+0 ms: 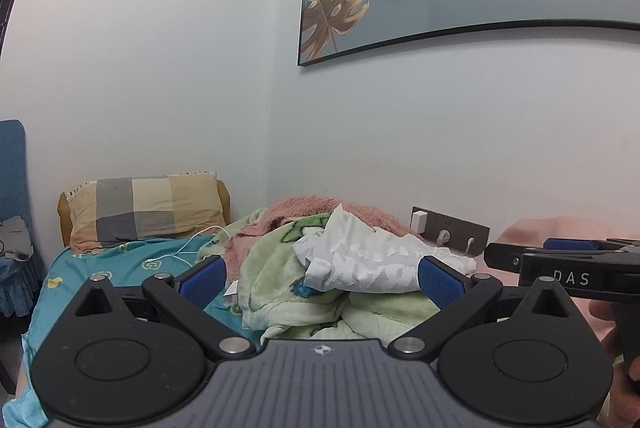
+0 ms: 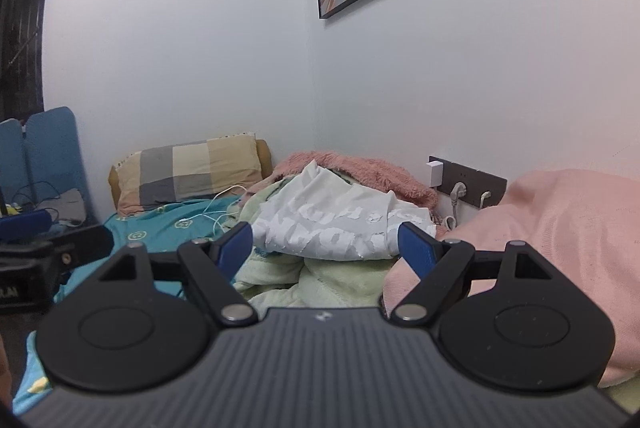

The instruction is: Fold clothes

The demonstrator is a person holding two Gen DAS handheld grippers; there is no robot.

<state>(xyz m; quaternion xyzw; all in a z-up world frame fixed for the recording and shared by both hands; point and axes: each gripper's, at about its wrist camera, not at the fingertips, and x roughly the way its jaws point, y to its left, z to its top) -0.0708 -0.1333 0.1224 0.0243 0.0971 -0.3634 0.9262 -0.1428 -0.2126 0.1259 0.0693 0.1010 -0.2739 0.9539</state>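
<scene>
A crumpled white garment (image 1: 360,260) with pale lettering lies on top of a rumpled light-green blanket (image 1: 276,292) on the bed. The right wrist view shows the same white garment (image 2: 336,224) straight ahead. My left gripper (image 1: 322,278) is open, its blue pads wide apart, short of the garment and holding nothing. My right gripper (image 2: 326,248) is open too, with nothing between its fingers, also short of the garment. Each gripper shows at the edge of the other's view: the right gripper (image 1: 568,268) and the left gripper (image 2: 40,256).
A fluffy pink blanket (image 1: 320,208) lies behind the garment. A checked pillow (image 1: 144,208) rests at the head of the teal sheet (image 1: 120,264), with a white cable (image 1: 200,240) across it. A pink cushion (image 2: 540,228) sits right, below a wall socket strip (image 2: 468,184). A blue chair (image 1: 14,188) stands left.
</scene>
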